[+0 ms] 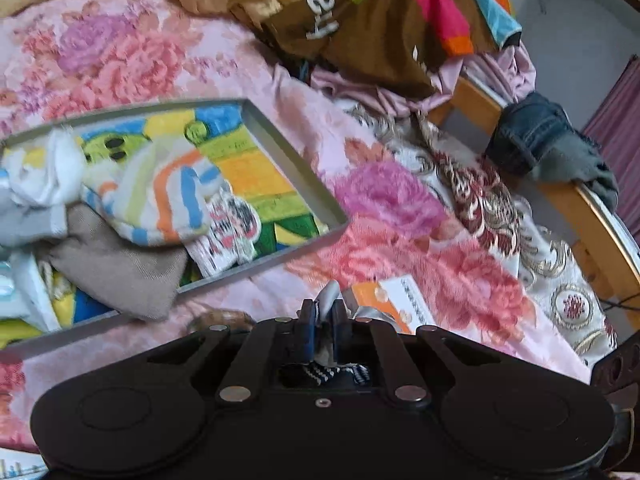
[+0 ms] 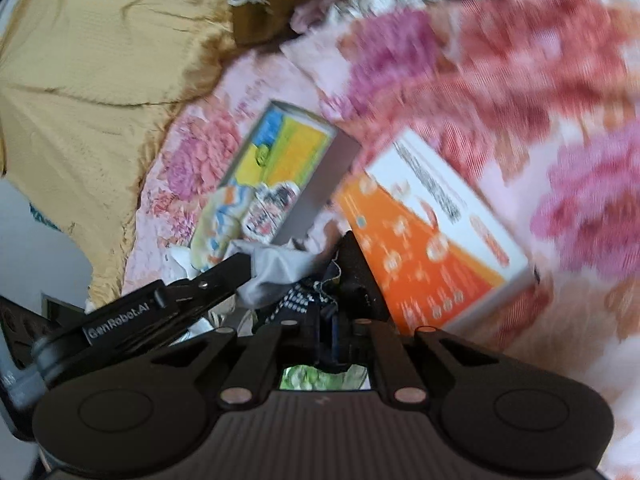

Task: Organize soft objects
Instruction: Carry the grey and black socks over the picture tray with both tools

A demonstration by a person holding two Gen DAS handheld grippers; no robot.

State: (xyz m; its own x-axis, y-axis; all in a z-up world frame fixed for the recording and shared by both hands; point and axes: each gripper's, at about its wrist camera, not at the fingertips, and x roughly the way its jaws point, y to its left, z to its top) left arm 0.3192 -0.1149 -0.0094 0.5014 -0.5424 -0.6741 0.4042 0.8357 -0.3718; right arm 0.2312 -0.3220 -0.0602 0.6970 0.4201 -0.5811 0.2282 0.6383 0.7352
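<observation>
**Both claws pinch cloth over the flowered bed**

Nearest in the left wrist view, the left claw (image 1: 323, 318) has its jaws pressed together on a grey cloth (image 1: 331, 293) with a black-and-white patterned part showing below. Beyond it on the pink flowered bed (image 1: 404, 216) lies a shallow grey tray (image 1: 294, 178) with a bright cartoon bottom, holding a striped cloth (image 1: 168, 196), a tan cloth (image 1: 120, 268) and a white cloth (image 1: 44, 172). Just right of the claw lies an orange-and-white box (image 1: 394, 300). Far right, a brown garment (image 1: 372, 40) lies in a heap, with denim (image 1: 532, 132) on the wooden bed frame.

In the right wrist view, much blurred, the right claw (image 2: 334, 340) is closed on dark fabric (image 2: 332, 280); the grey cloth (image 2: 276, 272) runs left to the other claw's finger (image 2: 224, 276). The box (image 2: 432, 236) lies just right, the tray (image 2: 288, 168) beyond
</observation>
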